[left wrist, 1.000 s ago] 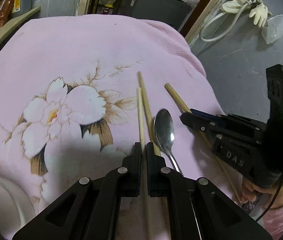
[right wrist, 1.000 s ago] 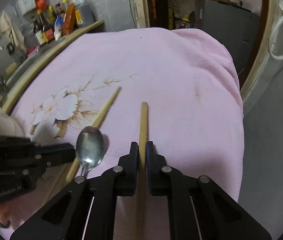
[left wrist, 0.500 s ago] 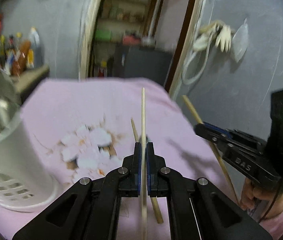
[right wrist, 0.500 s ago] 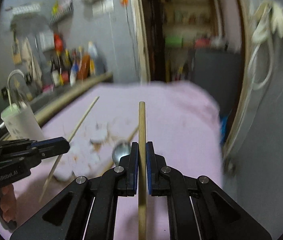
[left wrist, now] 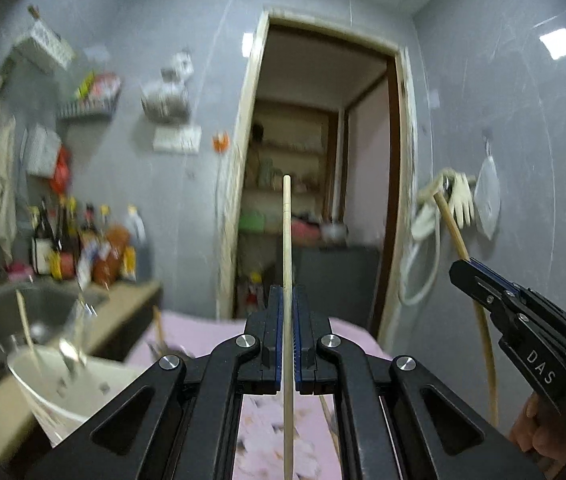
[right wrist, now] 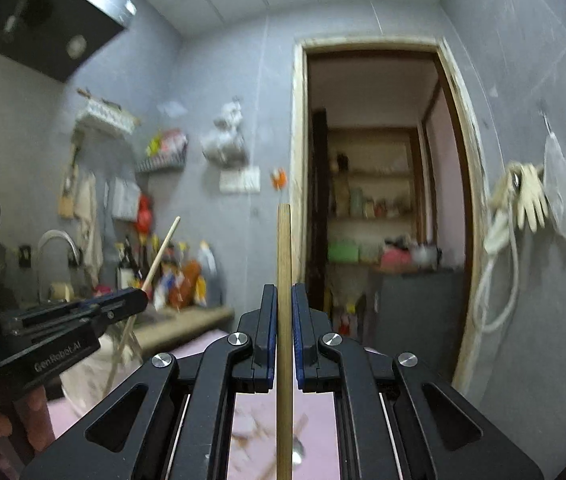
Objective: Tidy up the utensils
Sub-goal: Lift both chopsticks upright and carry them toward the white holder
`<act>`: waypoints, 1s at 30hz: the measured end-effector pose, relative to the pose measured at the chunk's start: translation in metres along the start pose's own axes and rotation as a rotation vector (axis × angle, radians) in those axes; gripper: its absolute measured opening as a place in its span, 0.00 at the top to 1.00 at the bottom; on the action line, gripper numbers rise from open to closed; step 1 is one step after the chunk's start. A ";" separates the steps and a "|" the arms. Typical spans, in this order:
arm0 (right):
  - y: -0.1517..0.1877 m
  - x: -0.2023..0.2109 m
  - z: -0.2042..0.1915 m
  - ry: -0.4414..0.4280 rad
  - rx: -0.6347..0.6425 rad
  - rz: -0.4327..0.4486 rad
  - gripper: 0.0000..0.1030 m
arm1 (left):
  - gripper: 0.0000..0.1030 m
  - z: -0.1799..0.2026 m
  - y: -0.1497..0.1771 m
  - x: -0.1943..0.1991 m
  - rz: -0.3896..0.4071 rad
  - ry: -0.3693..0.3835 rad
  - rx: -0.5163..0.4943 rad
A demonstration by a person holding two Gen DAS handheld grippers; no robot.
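Chopsticks are the work here, one in each claw. The left claw (left wrist: 287, 332) is clamped on a pale, thin chopstick (left wrist: 287, 248), and the right claw (right wrist: 281, 332) is clamped on a thicker, browner one (right wrist: 283, 264). Each stick runs between the blue pads and stands out well past the tips, so both are held partway along the shaft, not at an end.

They look like light, stiff wood or bamboo, round and smooth; my guess is that they would slip or swing in a loose grip, so a hold nearer the middle should keep them steadier than one at the end. They are unlikely to break.

Below the claws lies a pink cloth (left wrist: 347, 336) with a pale flower print, soft and matte, covering the surface. On it a metal spoon (right wrist: 298, 450) shows, shiny but blurred, with what may be another chopstick near it.

To the left stands a white plastic holder (left wrist: 71, 388), round, already with utensils upright in it; probably where these sticks go.

Beyond are a steel sink (left wrist: 7, 308), a row of bottles (left wrist: 83, 248), grey tiled walls and an open doorway (left wrist: 323, 184) with shelves inside.
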State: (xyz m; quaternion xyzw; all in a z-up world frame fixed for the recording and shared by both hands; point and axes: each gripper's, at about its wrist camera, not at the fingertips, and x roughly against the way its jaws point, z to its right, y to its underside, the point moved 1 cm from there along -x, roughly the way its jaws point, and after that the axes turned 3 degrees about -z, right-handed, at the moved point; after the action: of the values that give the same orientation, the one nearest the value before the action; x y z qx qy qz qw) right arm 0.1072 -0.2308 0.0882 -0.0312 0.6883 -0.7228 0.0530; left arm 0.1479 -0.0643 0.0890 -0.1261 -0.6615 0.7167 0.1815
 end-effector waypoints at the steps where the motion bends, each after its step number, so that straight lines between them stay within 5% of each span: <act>1: -0.006 -0.001 -0.005 -0.011 -0.002 0.025 0.95 | 0.98 -0.004 -0.006 0.005 0.030 -0.007 0.000; 8: -0.040 -0.015 -0.046 -0.115 -0.016 0.175 0.95 | 0.98 -0.053 -0.047 0.035 0.161 -0.061 0.024; 15: -0.058 -0.051 -0.077 -0.314 -0.153 0.210 0.95 | 0.98 -0.121 -0.066 0.046 0.200 -0.118 0.103; 23: -0.051 -0.093 -0.103 -0.447 -0.282 0.228 0.95 | 0.98 -0.191 -0.051 0.038 0.217 -0.206 0.245; 30: -0.027 -0.109 -0.104 -0.444 -0.356 0.209 0.95 | 0.98 -0.225 -0.026 0.034 0.212 -0.232 0.352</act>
State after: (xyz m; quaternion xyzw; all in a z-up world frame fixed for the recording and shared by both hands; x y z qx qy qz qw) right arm 0.2017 -0.1131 0.1127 -0.1263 0.7753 -0.5567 0.2701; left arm 0.2143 0.1543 0.0958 -0.0780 -0.5258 0.8457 0.0470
